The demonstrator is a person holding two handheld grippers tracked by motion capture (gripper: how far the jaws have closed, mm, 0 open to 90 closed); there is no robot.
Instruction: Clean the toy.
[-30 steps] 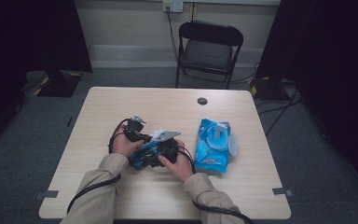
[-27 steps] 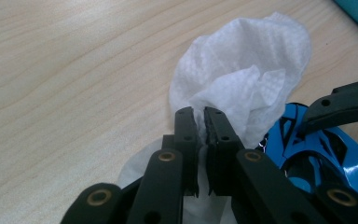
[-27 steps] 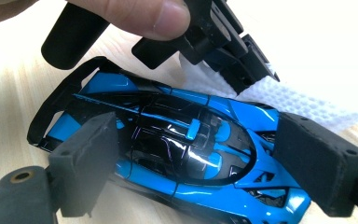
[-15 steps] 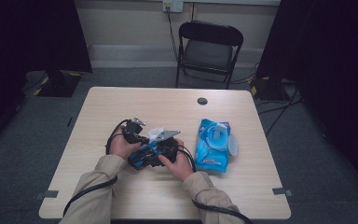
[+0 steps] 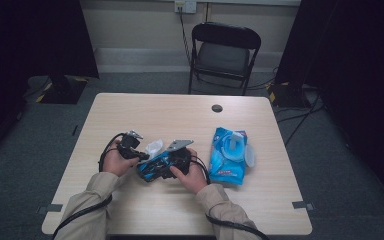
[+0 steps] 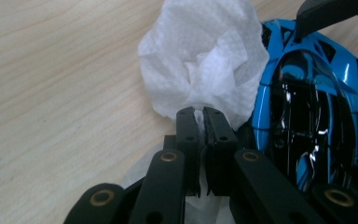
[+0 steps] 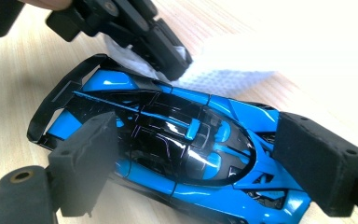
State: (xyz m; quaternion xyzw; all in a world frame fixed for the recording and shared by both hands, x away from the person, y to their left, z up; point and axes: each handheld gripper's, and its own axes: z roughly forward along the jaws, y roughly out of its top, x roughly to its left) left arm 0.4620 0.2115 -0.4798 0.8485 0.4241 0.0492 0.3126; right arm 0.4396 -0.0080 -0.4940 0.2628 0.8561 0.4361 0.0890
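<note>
A blue and black toy car (image 7: 182,144) lies on the table between the wide pads of my right gripper (image 7: 200,154), which press on its two sides. In the high view the car (image 5: 152,169) sits under the right gripper (image 5: 172,162) near the front middle of the table. My left gripper (image 6: 203,112) is shut on a crumpled white wipe (image 6: 205,60), which touches the car's (image 6: 307,116) rear end. From above, the wipe (image 5: 153,147) shows between the left gripper (image 5: 141,154) and the car.
A blue pack of wipes (image 5: 228,155) with its lid flipped open lies right of the hands. The wooden table (image 5: 180,115) has a dark round hole (image 5: 217,108) near its far edge. A black folding chair (image 5: 225,50) stands behind the table.
My left gripper has drifted a little to the left with the wipe still pinched in it. The right gripper and the car have kept still.
</note>
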